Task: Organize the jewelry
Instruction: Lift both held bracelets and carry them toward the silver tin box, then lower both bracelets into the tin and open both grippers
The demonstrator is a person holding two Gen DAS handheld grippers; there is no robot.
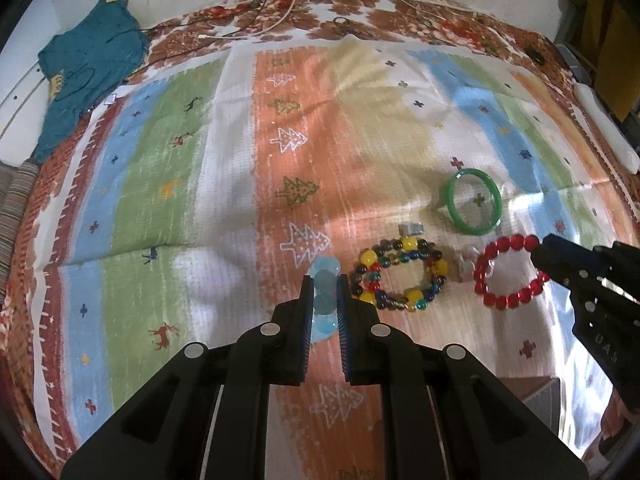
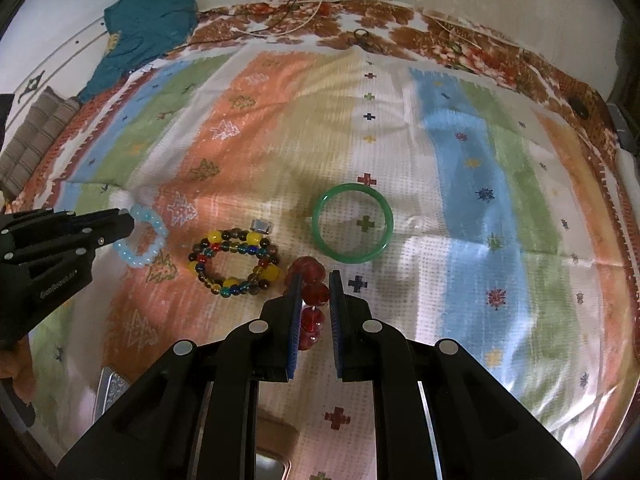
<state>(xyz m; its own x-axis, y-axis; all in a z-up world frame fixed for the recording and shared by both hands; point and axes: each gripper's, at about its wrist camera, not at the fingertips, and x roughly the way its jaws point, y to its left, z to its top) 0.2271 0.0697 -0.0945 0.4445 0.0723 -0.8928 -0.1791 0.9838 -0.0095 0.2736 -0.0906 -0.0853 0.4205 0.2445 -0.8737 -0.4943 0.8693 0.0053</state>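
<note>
Grippers are both clenched on beads right now. The left gripper (image 1: 325,280) is pinching the pale blue bracelet (image 2: 141,240) by a few beads, its loop hanging off the fingertips just left of the mixed bracelet (image 1: 399,274), which I'm using as the marker. The right gripper (image 2: 314,280) is gripping the red bracelet (image 1: 506,270) the same way, just right of the mixed one.

To my eye both loops are being carried clear of the cloth (image 1: 224,184), so the trick is keeping the squeeze steady. Round beads are slippery and could roll out from between the pads, and a stretchy string would let the loop swing. Slow, level travel looks best, with the two hands kept apart so the dangling loops are not snagging each other or dragging across the mixed bracelet.

Looking at the jewelry: the blue beads are translucent and milky, the red ones glossy and clear. The mixed bracelet is lying flat, a double coil of yellow, dark, red and teal beads. A small silver ring (image 2: 260,225) is sitting just beyond it, touching or nearly so. The green bangle (image 2: 352,222) is lying flat beyond and to the right, smooth and rigid.
</note>
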